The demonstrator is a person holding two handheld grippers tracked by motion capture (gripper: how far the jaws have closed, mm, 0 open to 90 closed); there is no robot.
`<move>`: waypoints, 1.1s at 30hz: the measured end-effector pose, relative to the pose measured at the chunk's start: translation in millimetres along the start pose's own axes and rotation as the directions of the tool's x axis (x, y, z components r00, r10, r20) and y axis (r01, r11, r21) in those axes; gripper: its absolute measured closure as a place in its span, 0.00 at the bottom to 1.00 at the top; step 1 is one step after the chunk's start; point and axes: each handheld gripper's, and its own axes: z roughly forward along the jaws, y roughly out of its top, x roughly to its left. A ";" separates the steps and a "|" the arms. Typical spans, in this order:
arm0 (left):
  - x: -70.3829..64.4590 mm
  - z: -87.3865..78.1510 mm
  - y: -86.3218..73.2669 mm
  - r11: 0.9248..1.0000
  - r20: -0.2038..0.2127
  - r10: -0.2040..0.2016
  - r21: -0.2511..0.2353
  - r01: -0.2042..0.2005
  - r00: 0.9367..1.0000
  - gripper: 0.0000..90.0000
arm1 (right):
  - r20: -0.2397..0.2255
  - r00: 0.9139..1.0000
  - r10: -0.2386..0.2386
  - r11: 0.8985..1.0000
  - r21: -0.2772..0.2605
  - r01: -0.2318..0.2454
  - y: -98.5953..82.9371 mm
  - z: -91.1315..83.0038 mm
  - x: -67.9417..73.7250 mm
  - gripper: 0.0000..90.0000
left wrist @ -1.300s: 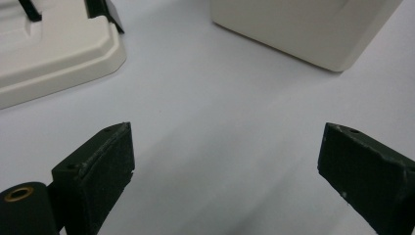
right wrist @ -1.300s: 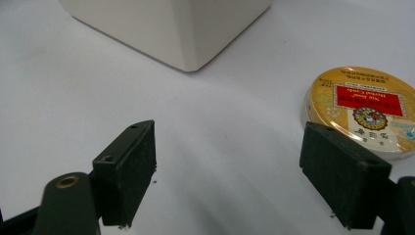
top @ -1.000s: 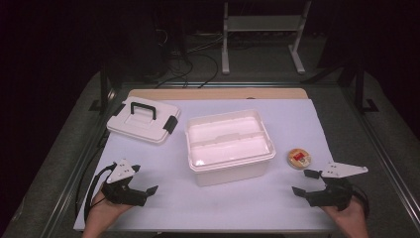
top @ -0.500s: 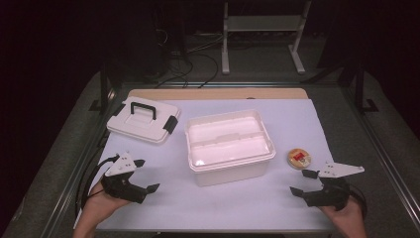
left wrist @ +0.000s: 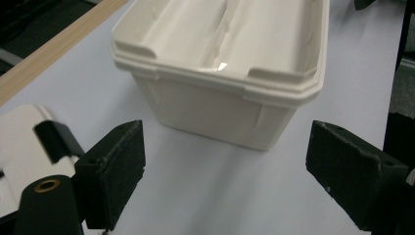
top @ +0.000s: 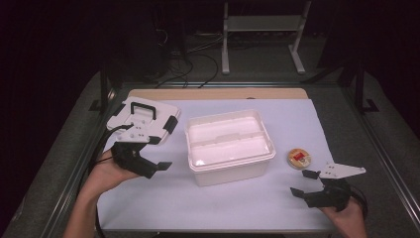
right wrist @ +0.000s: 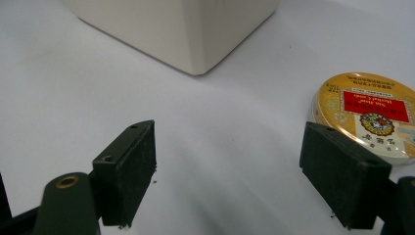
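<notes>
Left gripper [top: 143, 161] now nearer box [top: 229, 146], jaws wide, empty; right gripper [top: 304, 184] likewise, by tin [top: 299, 158].

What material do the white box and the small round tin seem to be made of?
The white box looks like moulded plastic: smooth, slightly glossy walls, a stepped rim and a small light glare inside. The round tin looks like metal with a printed gold and red label and a thin shiny edge, though coated plastic cannot be ruled out.
</notes>
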 end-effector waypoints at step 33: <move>14.5 68.4 104.0 0.984 0.078 0.080 0.154 -0.092 0.994 0.19 | 0.003 1.000 0.006 1.000 -0.014 -0.006 -0.9 -3.0 -1.2 0.23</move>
